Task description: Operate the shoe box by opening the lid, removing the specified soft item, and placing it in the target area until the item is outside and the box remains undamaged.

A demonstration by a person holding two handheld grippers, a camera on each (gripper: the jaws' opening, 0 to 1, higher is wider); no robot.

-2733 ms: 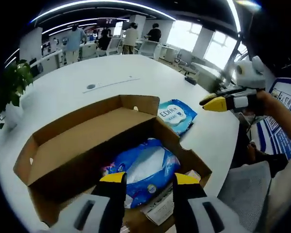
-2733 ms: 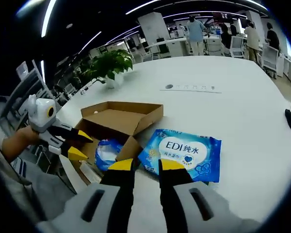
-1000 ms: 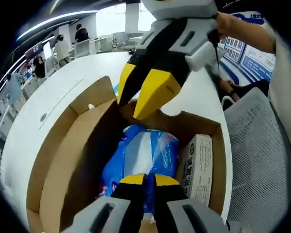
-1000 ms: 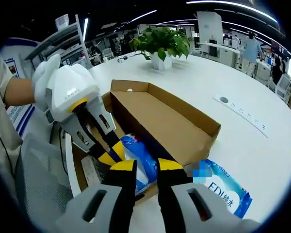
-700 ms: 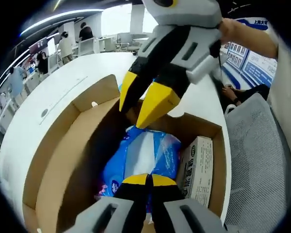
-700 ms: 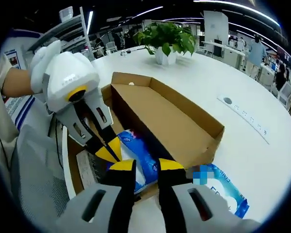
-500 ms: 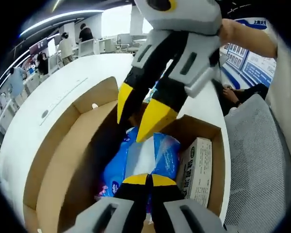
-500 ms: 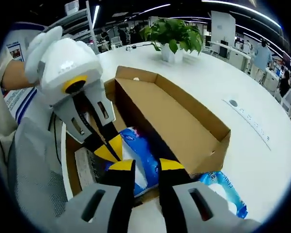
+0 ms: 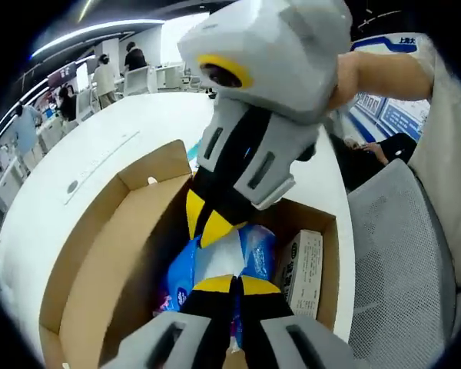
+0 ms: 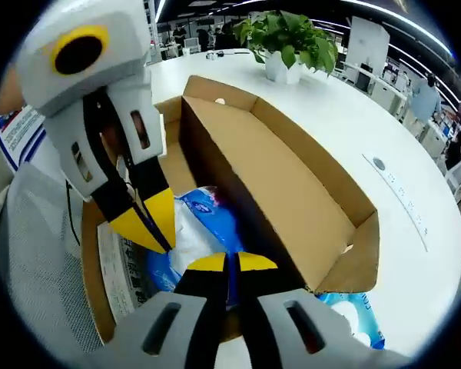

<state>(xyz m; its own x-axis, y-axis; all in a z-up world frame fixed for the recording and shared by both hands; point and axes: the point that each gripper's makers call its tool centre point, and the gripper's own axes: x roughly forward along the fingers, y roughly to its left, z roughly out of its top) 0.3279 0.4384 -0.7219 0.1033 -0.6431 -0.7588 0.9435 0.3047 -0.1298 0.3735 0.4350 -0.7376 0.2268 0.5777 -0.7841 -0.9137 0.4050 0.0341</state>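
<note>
Blue soft pack (image 9: 186, 270) mostly hidden behind both hand-held grippers; label unreadable.

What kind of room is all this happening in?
Most likely an open-plan office: a big white table with a potted plant, ceiling strip lights, and people standing among desks beyond it. A mesh office chair stands beside the open cardboard box.

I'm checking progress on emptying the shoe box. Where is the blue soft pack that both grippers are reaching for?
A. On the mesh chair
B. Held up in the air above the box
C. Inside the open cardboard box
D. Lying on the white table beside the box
C: the blue soft pack lies inside the open shoe box, next to a small white carton, with both grippers at it.
</note>
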